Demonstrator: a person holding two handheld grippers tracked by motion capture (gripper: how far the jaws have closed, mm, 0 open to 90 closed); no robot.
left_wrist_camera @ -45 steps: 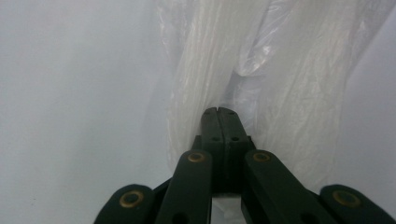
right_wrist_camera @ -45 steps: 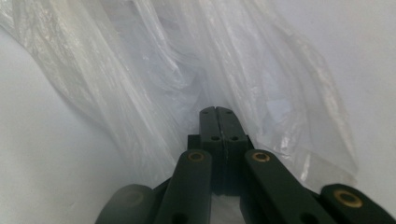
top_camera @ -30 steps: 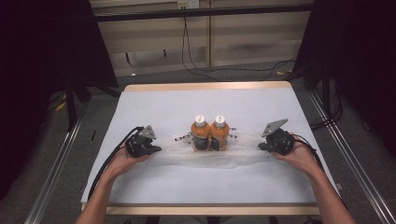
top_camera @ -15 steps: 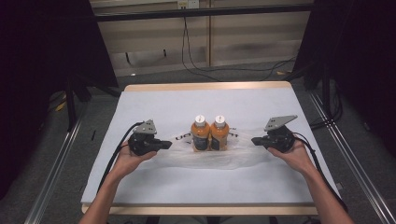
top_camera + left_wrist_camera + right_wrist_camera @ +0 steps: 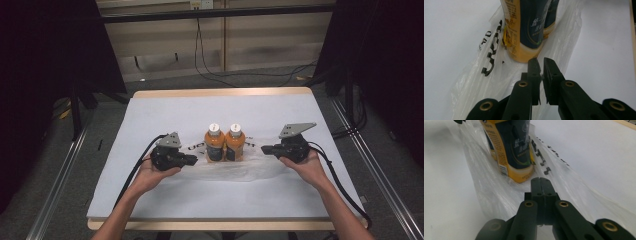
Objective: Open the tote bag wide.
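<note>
The white-covered table (image 5: 150, 200) stretches beneath both my claws. On it lies the crinkled clear plastic bag with black lettering (image 5: 250, 170), spread flat between them. The two orange drink bottles with white caps and dark labels (image 5: 224, 145) stand upright on it, touching, straight ahead of each claw and close to the tips.

My left claw (image 5: 194, 160) sits just short of the nearer bottle's base. Its jaws have just been opening and now stand a narrow slit apart, with nothing that I can see between them. My right claw (image 5: 264, 148) is pressed fully closed over the bag's far end. I cannot tell whether it pinches the film.

I judge this to be the bagging step, with the left side just released. Next, my left claw needs a fresh bite on a loose edge of the film, to lift it around the bottles.
</note>
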